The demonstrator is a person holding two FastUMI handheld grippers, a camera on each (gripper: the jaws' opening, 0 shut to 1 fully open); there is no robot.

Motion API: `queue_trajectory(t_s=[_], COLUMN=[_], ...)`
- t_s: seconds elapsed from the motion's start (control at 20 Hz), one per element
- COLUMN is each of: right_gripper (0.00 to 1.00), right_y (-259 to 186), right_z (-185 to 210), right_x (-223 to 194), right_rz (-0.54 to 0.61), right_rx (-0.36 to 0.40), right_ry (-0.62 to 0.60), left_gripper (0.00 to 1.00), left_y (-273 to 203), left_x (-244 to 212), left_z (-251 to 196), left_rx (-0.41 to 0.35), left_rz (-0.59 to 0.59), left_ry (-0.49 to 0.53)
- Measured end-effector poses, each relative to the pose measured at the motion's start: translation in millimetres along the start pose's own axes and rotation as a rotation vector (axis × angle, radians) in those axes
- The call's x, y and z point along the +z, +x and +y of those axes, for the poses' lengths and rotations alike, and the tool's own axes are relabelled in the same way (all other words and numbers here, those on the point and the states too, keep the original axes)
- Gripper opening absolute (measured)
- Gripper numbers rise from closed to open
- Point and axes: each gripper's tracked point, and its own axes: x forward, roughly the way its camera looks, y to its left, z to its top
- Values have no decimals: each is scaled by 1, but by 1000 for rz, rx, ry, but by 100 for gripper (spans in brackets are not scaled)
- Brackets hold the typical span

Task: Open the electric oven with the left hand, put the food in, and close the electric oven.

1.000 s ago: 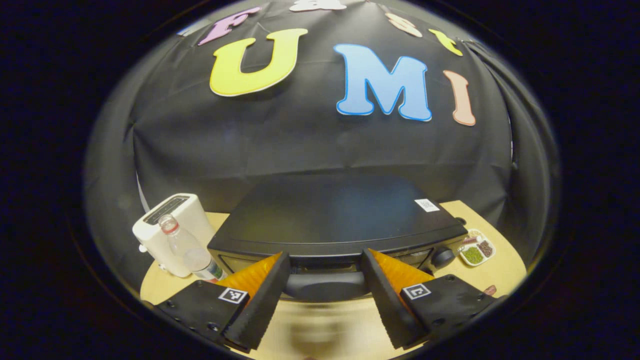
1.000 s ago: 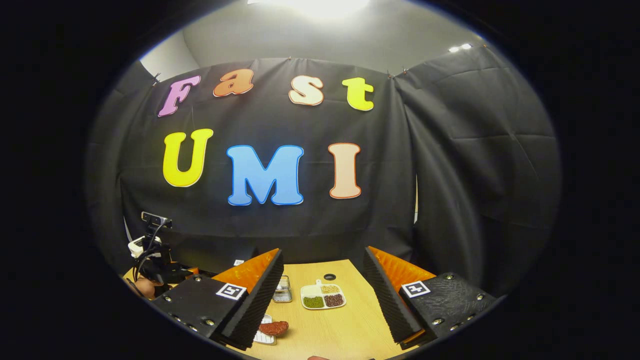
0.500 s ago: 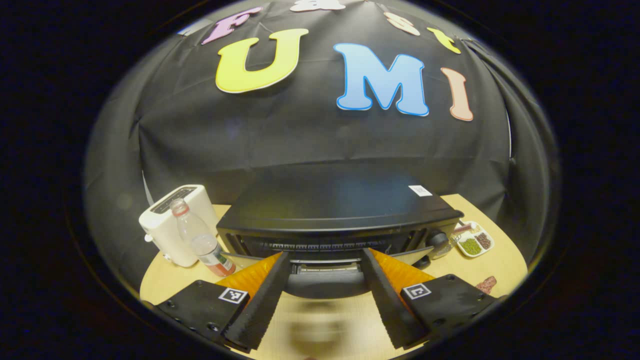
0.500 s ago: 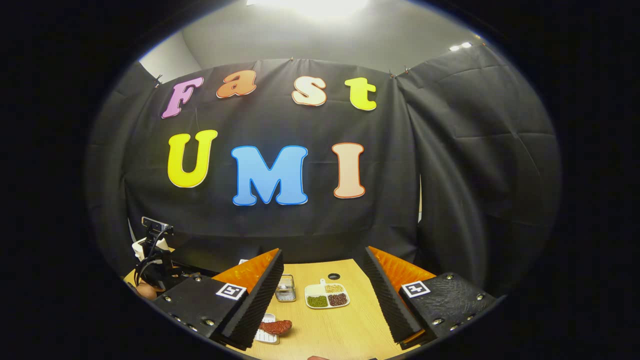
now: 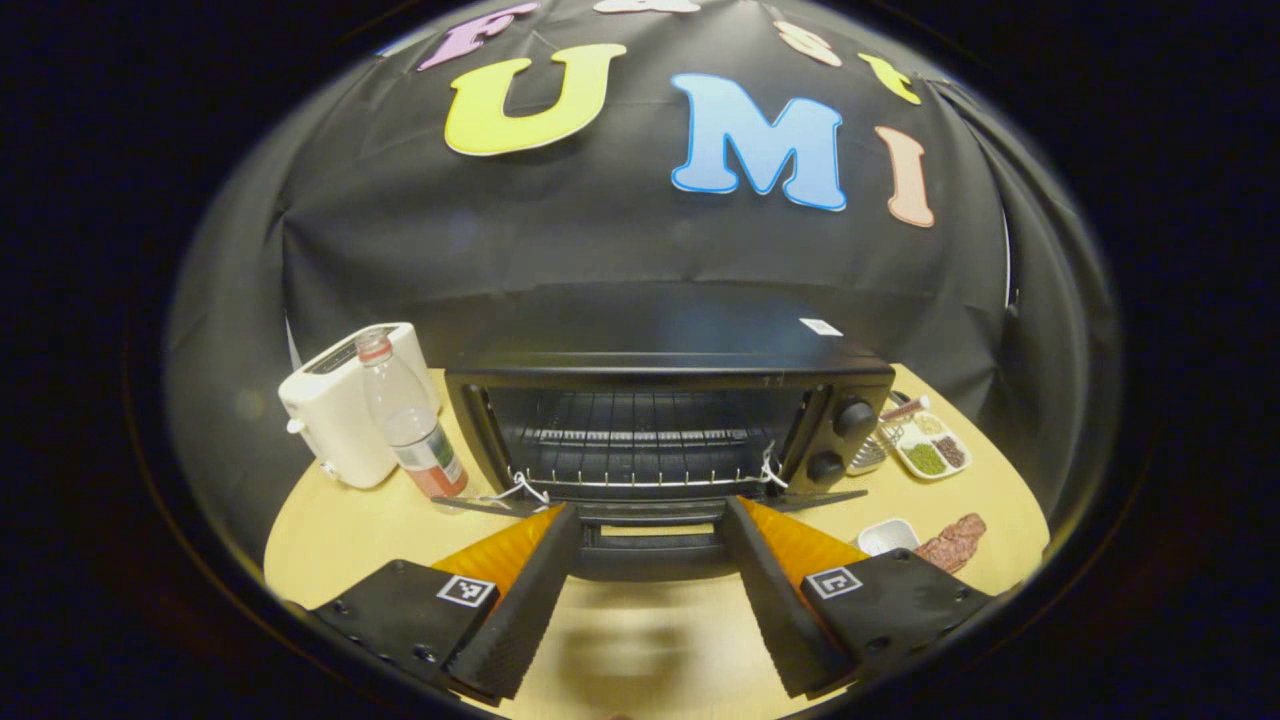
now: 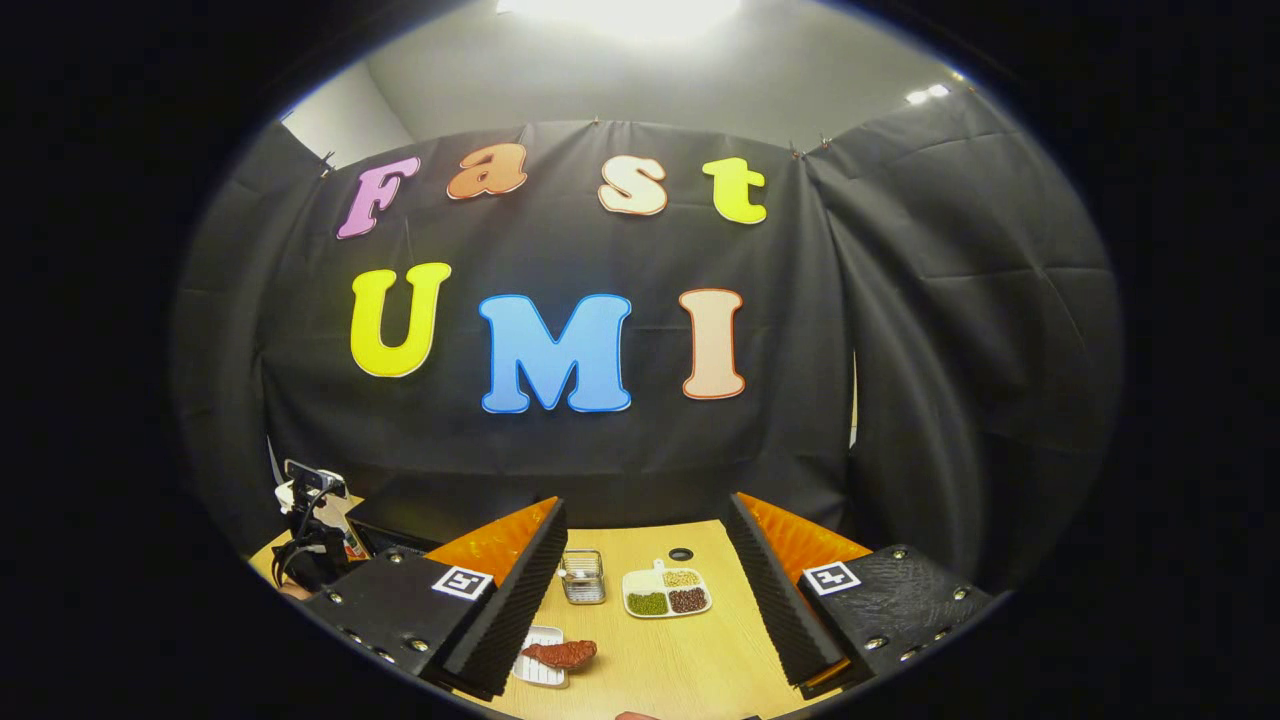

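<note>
In the left gripper view, the electric oven stands at mid-table with its mouth facing the camera, long axis running left to right, wire rack bared. Its door hangs folded down toward the camera; the left gripper, fingers spread, straddles the door handle (contact cannot be told). A toaster and bottle stand left of the oven.

In the right gripper view, the right gripper hovers above the table, fingers spread and empty. The food, a reddish piece lying lengthwise left to right, rests on a small white dish near the left finger; a sectioned plate sits farther off.
</note>
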Motion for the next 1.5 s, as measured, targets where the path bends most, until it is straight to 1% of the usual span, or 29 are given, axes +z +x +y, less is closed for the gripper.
queue_trajectory(t_s=[0.4,0.45,0.55,0.6,0.65,0.8,0.95,1.0,1.05,1.1,1.15,1.25,1.35,1.4,1.45,1.5], right_gripper=[97,97,97,97,97,97,97,97,97,97,97,97,98,97,97,97], right_y=[-9,-9,-11,-11,-12,-12,-12,-12,-11,-11,-9,-7,-3,-1,3,7], right_z=[4,5,7,8,9,10,10,10,10,9,8,5,6,8,11,13], right_x=[-1,0,-1,-1,-1,-5,-12,-13,-14,-15,-15,-20,-30,-35,-39,-45], right_rz=[12,12,13,14,16,25,45,49,52,54,54,65,100,116,131,147], right_rx=[8,11,16,18,21,28,34,35,36,35,34,34,46,63,84,106], right_ry=[-10,-12,-14,-16,-16,-27,-25,-21,-19,-21,-23,-22,-19,-14,-12,-13], left_gripper=[97,100,100,97,100,100,100,100,97,100,97,97,97,100,97,100], left_y=[-8,-9,-9,-9,-10,-7,-5,-6,-3,-2,-4,-9,-23,-33,-45,-58], left_x=[-31,-37,-50,-56,-61,-60,-67,-71,-76,-75,-72,-52,-17,5,26,52], left_z=[-1,-1,-2,-2,-2,4,5,8,14,17,16,19,19,20,21,21], left_rx=[-2,-2,-3,-3,-1,13,1,8,27,33,34,42,46,49,52,54], left_rz=[45,53,78,93,102,100,128,136,139,139,128,85,7,-37,-89,-146], left_ry=[34,34,32,33,30,26,22,29,34,24,3,-18,-47,-61,-75,-89])
